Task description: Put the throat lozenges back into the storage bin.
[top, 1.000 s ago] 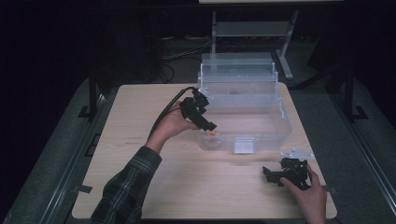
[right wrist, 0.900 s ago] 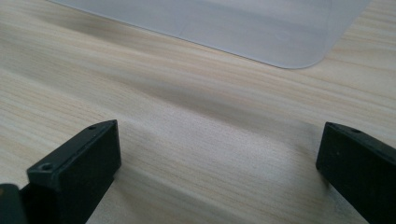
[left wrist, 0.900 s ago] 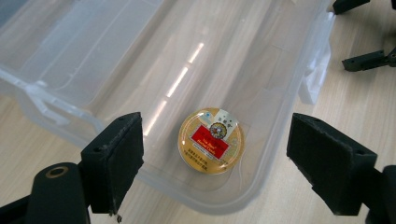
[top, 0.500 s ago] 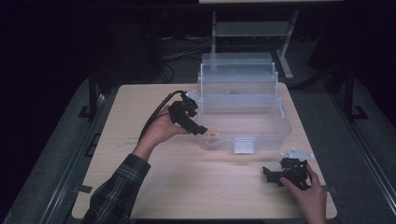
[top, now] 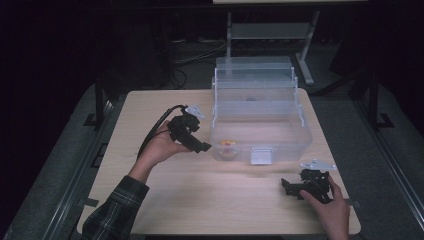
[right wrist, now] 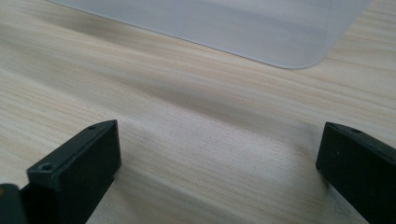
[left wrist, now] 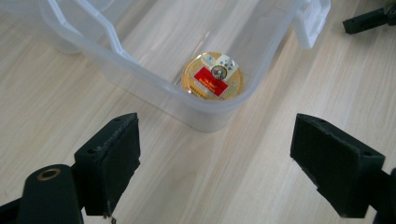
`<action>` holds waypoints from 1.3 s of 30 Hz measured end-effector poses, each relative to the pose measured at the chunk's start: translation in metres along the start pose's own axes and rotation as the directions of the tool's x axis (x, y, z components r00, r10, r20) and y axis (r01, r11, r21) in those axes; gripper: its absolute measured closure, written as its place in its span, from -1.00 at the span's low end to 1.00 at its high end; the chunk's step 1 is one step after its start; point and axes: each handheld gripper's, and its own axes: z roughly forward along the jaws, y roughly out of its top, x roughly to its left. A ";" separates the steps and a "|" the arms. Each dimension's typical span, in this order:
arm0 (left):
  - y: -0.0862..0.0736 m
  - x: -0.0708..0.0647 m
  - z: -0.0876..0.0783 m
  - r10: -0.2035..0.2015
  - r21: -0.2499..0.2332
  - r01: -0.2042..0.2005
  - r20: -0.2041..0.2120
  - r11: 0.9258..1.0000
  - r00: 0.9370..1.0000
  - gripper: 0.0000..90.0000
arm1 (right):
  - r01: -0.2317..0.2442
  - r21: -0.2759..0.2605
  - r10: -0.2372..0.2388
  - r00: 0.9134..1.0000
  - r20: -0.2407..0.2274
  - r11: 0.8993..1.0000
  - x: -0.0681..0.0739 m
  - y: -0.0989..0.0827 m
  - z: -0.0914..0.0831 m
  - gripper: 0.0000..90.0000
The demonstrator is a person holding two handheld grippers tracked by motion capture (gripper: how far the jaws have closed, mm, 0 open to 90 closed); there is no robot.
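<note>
A clear plastic box [top: 305,131] stands open on the wooden table, and a round gold tin [top: 228,144] with a red label lies in its front left corner. My left gripper [top: 204,147] hovers just left of that corner, outside the box, open and holding nothing. In the left gripper view its jaws [left wrist: 233,168] stand wide apart, aimed at the box corner [left wrist: 140,74] and the tin [left wrist: 212,76]. My right gripper [top: 286,186] rests low at the table's front right, open and holding nothing. Its jaws [right wrist: 219,172] frame bare wood, with the box wall [right wrist: 233,23] beyond.
The box's lid [top: 255,75] stands raised at the back. The table [top: 150,200] has bare wood to the left and along the front. The right gripper [left wrist: 369,18] appears at the top right of the left gripper view. Dark floor and a metal stand lie behind the table.
My left gripper has drawn back leftward from above the box's front left corner to outside it. The tin stays where it lay. The right gripper has not moved.
</note>
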 end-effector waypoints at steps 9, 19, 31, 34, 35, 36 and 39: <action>-0.023 -0.004 -0.006 -0.032 -0.008 0.032 -0.011 0.999 0.999 -0.73 | 0.000 0.000 0.000 1.000 0.000 1.000 0.000 0.000 0.000 -1.00; -0.051 -0.008 -0.011 -0.053 -0.015 0.052 -0.034 0.999 0.998 -0.73 | 0.000 0.001 0.000 1.000 0.001 1.000 0.000 0.000 0.000 -1.00; -0.088 -0.012 -0.010 -0.081 -0.035 0.078 -0.067 0.996 0.994 -0.73 | -0.001 0.001 0.001 1.000 0.000 1.000 0.000 0.000 0.000 -1.00; -0.099 -0.012 -0.010 -0.096 -0.041 0.093 -0.072 0.995 0.993 -0.73 | -0.001 0.001 0.001 1.000 0.000 1.000 0.000 0.000 0.000 -1.00; -0.102 -0.012 -0.009 -0.102 -0.048 0.099 -0.074 0.994 0.992 -0.73 | -0.001 0.001 0.001 1.000 0.000 1.000 0.000 0.000 0.000 -1.00; -0.106 -0.012 -0.009 -0.110 -0.048 0.107 -0.074 0.993 0.991 -0.73 | -0.001 0.001 0.001 1.000 -0.001 1.000 0.000 0.000 0.000 -1.00; -0.116 -0.013 -0.008 -0.124 -0.056 0.120 -0.077 0.991 0.989 -0.73 | -0.001 0.001 0.001 1.000 0.000 1.000 0.000 0.000 0.000 -1.00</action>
